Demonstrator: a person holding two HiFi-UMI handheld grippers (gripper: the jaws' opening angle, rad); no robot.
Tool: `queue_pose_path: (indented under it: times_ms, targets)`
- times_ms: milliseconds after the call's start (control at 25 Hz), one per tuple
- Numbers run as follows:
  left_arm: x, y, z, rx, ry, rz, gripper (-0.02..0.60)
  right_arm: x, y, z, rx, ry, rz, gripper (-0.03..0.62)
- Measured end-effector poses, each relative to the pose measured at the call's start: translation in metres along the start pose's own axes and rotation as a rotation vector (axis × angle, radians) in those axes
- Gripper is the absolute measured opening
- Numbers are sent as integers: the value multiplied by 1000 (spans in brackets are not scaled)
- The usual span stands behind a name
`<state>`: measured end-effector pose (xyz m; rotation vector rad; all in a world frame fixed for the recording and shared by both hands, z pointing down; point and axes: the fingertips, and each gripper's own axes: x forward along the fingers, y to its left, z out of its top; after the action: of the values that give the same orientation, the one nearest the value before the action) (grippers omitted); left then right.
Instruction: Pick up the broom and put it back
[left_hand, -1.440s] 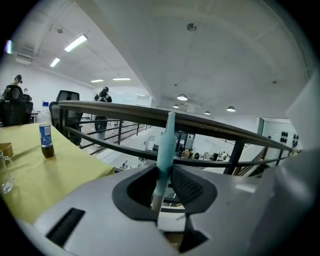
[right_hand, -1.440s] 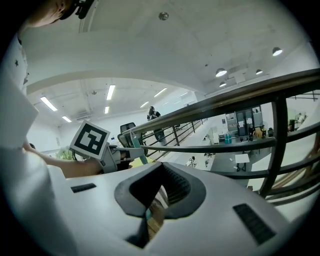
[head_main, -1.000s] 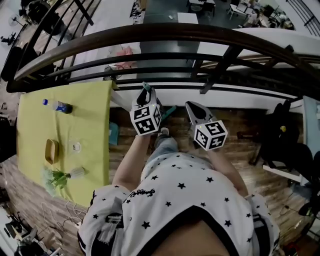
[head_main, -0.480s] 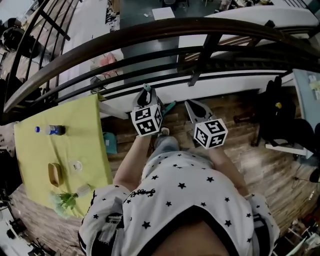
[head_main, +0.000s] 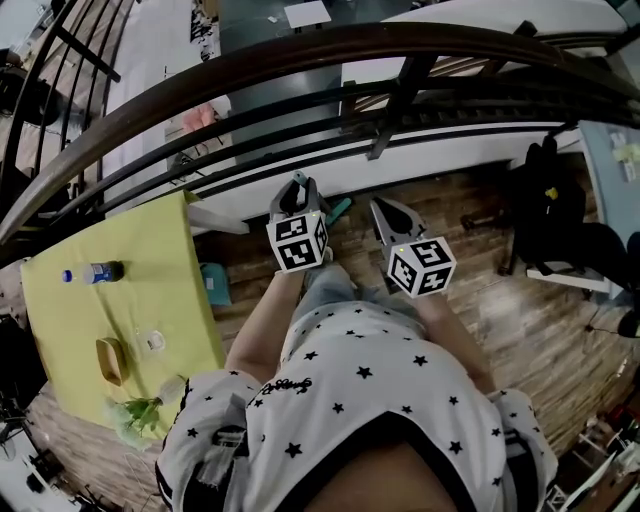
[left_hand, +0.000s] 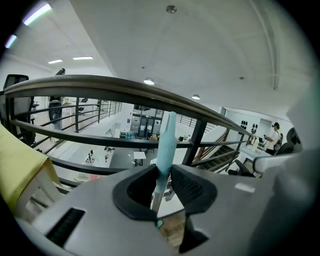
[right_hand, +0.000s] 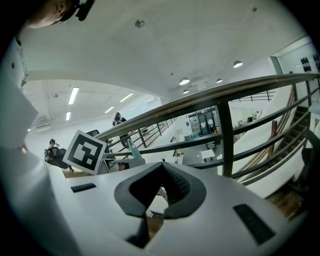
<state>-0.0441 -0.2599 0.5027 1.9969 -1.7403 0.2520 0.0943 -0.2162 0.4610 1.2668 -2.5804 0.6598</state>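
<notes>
The broom's handle (left_hand: 165, 140), a teal grip over a metal shaft, stands upright between the jaws of my left gripper (left_hand: 162, 172), which is shut on it. In the head view the left gripper (head_main: 297, 192) points at the foot of the dark railing (head_main: 300, 60), and a teal part of the broom (head_main: 338, 209) shows just right of it. My right gripper (head_main: 386, 213) hangs beside it to the right, its jaws together with nothing between them. From the right gripper view (right_hand: 161, 167) I see the left gripper's marker cube (right_hand: 86, 151) and the handle's teal tip (right_hand: 132, 149).
The curved railing runs across in front, with a drop to a lower floor behind it. A yellow table (head_main: 120, 320) at the left carries a bottle (head_main: 92, 272) and small items. A dark chair (head_main: 548, 205) stands at the right on the wooden floor.
The head view has swung, so the yellow table has slid left and down in the picture. Both grippers have edged closer to the railing, the left one still gripping the broom handle.
</notes>
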Motion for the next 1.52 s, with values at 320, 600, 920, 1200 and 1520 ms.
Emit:
queue_pose_path:
  times_ms: [320,600,920,1200,1520]
  targets:
    - [26,11,-32,13,85,-26,100,17,-2,-19,19,52,-21,-6]
    - [56,30,-48,27,145,-33,100,40,-3,-28,37,90,-32,-6]
    - [90,53,-59,60,204,-28,100,72,-7,-28,66,90,-35,-6]
    - [122,65,-61,98,226,-34,100,95,-17,-26,88,76,-51,-6]
    - [152,71,-62,124,218,-52,98,112,-21,-39,117,82,-62,-6]
